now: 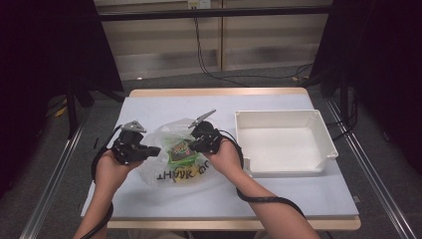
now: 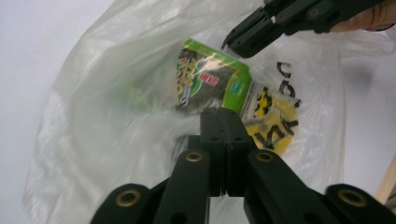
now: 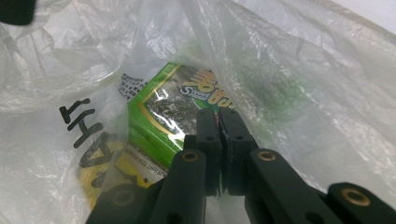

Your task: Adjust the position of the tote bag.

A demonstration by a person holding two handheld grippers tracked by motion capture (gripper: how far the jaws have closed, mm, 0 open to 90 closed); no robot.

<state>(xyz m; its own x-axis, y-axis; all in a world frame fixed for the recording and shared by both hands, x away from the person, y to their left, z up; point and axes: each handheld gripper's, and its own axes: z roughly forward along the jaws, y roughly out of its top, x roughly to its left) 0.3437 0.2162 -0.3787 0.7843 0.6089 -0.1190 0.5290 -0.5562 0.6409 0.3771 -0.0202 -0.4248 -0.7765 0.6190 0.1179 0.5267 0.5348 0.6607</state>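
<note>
A clear plastic bag (image 1: 153,172) with black lettering lies on the table between my two grippers. Inside it are a green snack packet (image 1: 181,152) and something yellow (image 2: 273,123). My left gripper (image 1: 157,149) is at the bag's left side; its jaws (image 2: 222,114) are pressed together with the film gathered at their tips. My right gripper (image 1: 191,142) is at the bag's upper right; its jaws (image 3: 219,114) are shut on a fold of the film, just above the packet (image 3: 163,116). The left gripper view shows the right gripper (image 2: 231,44) pinching the bag from above.
A white plastic bin (image 1: 286,113) stands empty on the right part of the table (image 1: 298,194), close to my right forearm. Cables trail from both grippers along my arms. Dark curtains and metal rails flank the table.
</note>
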